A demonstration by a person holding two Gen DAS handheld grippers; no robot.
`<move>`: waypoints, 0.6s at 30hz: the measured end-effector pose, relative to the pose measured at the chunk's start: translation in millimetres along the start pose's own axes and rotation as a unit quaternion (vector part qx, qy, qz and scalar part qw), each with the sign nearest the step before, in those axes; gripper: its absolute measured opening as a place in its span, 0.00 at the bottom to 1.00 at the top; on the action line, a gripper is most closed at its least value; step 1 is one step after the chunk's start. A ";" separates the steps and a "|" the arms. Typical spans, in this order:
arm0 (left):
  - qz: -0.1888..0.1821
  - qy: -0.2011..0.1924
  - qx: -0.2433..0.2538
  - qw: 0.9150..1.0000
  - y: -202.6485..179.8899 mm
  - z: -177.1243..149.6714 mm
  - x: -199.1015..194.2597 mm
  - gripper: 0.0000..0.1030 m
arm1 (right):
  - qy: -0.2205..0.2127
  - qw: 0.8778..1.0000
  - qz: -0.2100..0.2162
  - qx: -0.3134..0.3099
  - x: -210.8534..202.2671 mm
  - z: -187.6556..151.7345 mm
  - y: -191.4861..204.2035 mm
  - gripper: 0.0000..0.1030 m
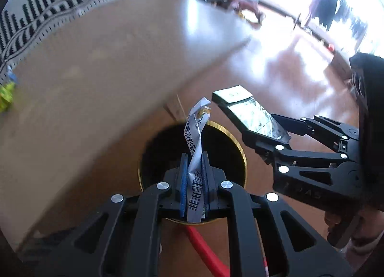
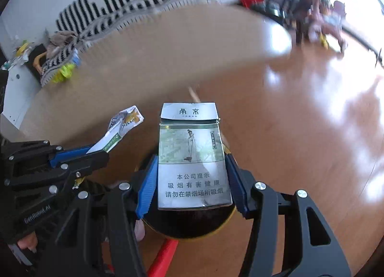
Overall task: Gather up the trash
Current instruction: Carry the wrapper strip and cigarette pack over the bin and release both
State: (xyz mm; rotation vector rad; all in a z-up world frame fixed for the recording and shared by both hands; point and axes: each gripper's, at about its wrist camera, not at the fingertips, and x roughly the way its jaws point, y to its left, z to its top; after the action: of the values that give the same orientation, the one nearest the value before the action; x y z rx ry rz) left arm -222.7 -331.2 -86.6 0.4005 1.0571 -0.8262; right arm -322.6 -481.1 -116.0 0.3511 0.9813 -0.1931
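My left gripper (image 1: 195,157) is shut on a twisted white wrapper (image 1: 195,138) with a barcode, held above the dark mouth of a round black bin with a gold rim (image 1: 242,152). My right gripper (image 2: 192,157) is shut on a silver cigarette pack (image 2: 192,157), its blue pads against both sides, over the same bin (image 2: 187,224). In the left wrist view the right gripper (image 1: 254,118) comes in from the right with the pack (image 1: 249,111) by the bin's rim. The right wrist view shows the left gripper (image 2: 100,151) at the left with the wrapper (image 2: 120,130).
A tan table (image 1: 96,73) lies to the left with a striped cloth (image 1: 36,18) and yellow-green scraps (image 2: 63,72) at its far side. A red bar (image 1: 206,250) lies on the wooden floor (image 2: 300,133) by the bin. Furniture stands beyond, blurred.
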 end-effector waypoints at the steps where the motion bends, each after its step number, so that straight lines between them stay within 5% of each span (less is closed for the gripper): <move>1: 0.002 0.010 0.002 1.000 -2.1 -4.0 10.1 0.10 | 0.008 1.000 0.000 0.000 7.5 -2.7 -0.7 0.53; 7: 0.008 0.075 0.001 0.997 1.7 -19.4 60.1 0.10 | 0.045 0.999 0.008 0.009 39.1 -14.4 -8.2 0.53; 18: 0.008 0.102 -0.002 0.995 9.6 -18.9 85.5 0.10 | 0.071 0.997 0.011 -0.003 65.4 -2.5 2.9 0.53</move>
State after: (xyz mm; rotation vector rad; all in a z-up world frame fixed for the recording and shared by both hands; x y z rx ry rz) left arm -206.5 -347.1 -171.6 0.4980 1.2418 -0.7807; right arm -288.0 -477.6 -171.5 0.3733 1.1182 -0.1466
